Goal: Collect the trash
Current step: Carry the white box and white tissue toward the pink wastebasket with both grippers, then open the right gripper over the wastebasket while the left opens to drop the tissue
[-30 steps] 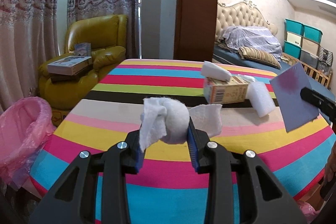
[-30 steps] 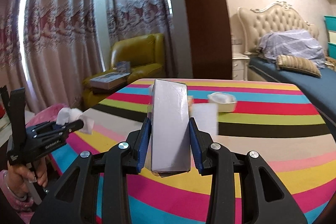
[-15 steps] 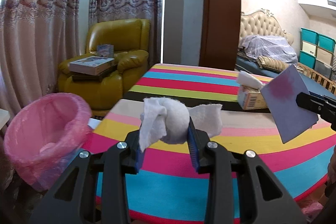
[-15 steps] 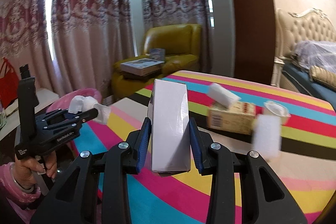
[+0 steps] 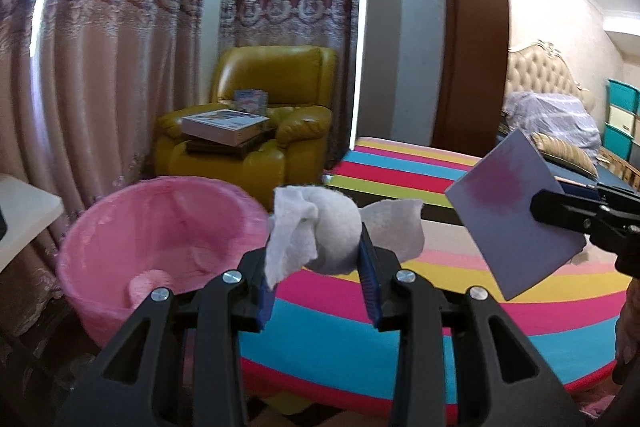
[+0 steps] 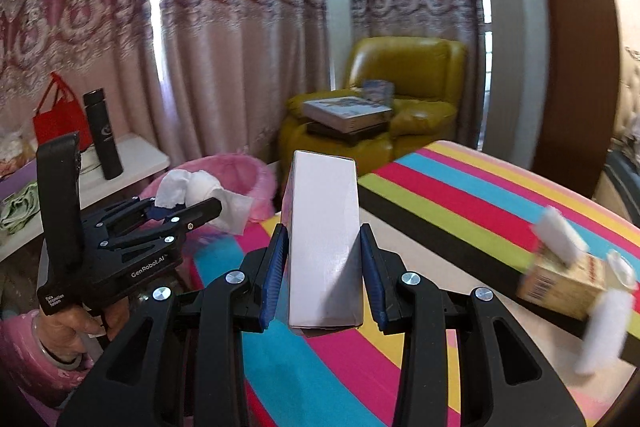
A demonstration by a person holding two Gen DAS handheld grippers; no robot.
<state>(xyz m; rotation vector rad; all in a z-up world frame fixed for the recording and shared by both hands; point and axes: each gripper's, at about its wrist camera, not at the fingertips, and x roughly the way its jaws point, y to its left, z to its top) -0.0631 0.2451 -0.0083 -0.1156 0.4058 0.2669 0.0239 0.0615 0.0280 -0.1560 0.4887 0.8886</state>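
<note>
striped cloth (image 5: 400,327) in pink, blue, yellow, black and white bands over the counter, tissue box (image 6: 568,277) near its far edge. floral curtains (image 5: 120,67) behind, yellow leather armchair (image 5: 256,115) stacked with books (image 5: 224,125), padded headboard (image 5: 536,75) off right. pink-lined trash bin (image 5: 160,247) beside the counter. left gripper (image 5: 316,267) clenched on crumpled white tissue (image 5: 320,239), just past the bin's rim. right gripper (image 6: 324,255) clamped on upright pale carton (image 6: 324,239) above the cloth.
</note>
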